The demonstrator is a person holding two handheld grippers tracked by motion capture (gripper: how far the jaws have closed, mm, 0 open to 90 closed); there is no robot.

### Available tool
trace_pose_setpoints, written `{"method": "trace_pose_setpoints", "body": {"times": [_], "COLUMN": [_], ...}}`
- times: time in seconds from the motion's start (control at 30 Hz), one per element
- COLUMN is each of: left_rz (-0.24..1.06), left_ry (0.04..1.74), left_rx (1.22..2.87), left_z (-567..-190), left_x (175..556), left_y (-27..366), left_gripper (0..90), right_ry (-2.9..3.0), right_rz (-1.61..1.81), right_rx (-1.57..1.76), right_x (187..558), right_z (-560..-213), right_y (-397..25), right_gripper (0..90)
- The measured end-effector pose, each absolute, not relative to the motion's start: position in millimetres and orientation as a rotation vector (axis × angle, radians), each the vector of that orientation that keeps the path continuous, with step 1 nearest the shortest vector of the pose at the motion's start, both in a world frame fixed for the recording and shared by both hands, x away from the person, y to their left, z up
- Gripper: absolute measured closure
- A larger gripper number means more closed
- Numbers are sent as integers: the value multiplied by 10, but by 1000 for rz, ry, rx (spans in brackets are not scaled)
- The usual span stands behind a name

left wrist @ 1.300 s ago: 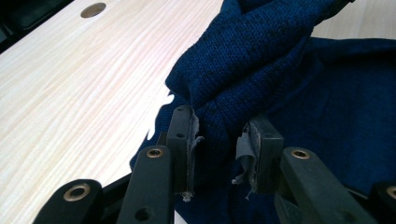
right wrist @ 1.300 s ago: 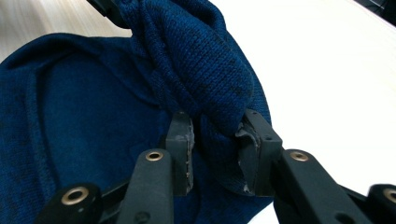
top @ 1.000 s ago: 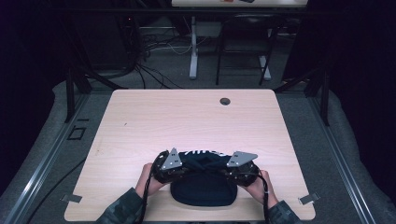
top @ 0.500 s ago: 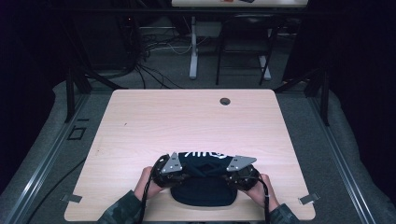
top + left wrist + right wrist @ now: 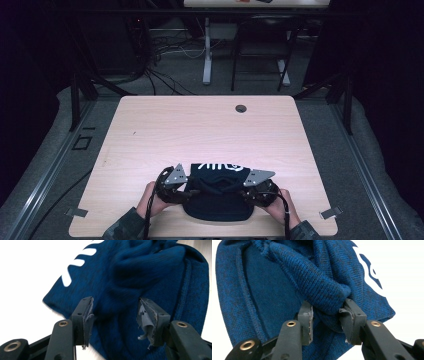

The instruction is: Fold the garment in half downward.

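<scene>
High view, bottom centre of frame: two hands, left hand (image 5: 150, 200) and right hand (image 5: 282, 202), each on a gripper at the table's (image 5: 165, 125) near edge. Left gripper (image 5: 192, 191): jaws wide apart over the knit, gripping nothing, per the left gripper view. Right gripper (image 5: 240, 192): jaws pinching a thick rolled fold of cloth, per the right gripper view. Between them: dark blue knit garment (image 5: 217, 197), bunched, white lettering on its far side. Upper centre of tabletop: round grommet hole (image 5: 241, 108). Beyond, top of frame: floor cables (image 5: 165, 47), desk legs (image 5: 207, 50).
</scene>
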State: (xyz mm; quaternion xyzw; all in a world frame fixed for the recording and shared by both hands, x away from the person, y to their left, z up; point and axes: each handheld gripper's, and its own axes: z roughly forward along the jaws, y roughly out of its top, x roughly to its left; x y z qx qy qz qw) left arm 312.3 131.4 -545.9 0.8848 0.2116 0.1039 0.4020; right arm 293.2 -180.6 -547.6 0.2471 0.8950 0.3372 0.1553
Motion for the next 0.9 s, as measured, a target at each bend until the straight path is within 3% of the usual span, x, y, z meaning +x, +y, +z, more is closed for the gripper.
{"method": "trace_pose_setpoints", "body": {"times": [0.3,0.43,0.5,0.9], "left_rz": [327,358,314,290], "left_ry": [619,641,638,588], "left_rx": [2141,2103,2089,2203], "left_z": [-5281,-5239,-5248,-5430], "left_x": [3179,3241,3311,3239], "left_y": [1486,1444,1324,1083], "left_gripper": [425,399,382,341], "right_ry": [2572,2576,2577,2596], "right_rz": [962,946,941,947], "right_rx": [702,699,691,735], "right_x": [2916,2904,2896,2868], "right_z": [-5490,-5494,-5499,-5483], "right_y": [-1809,-1801,-1794,-1795], "right_gripper": [625,623,623,538]}}
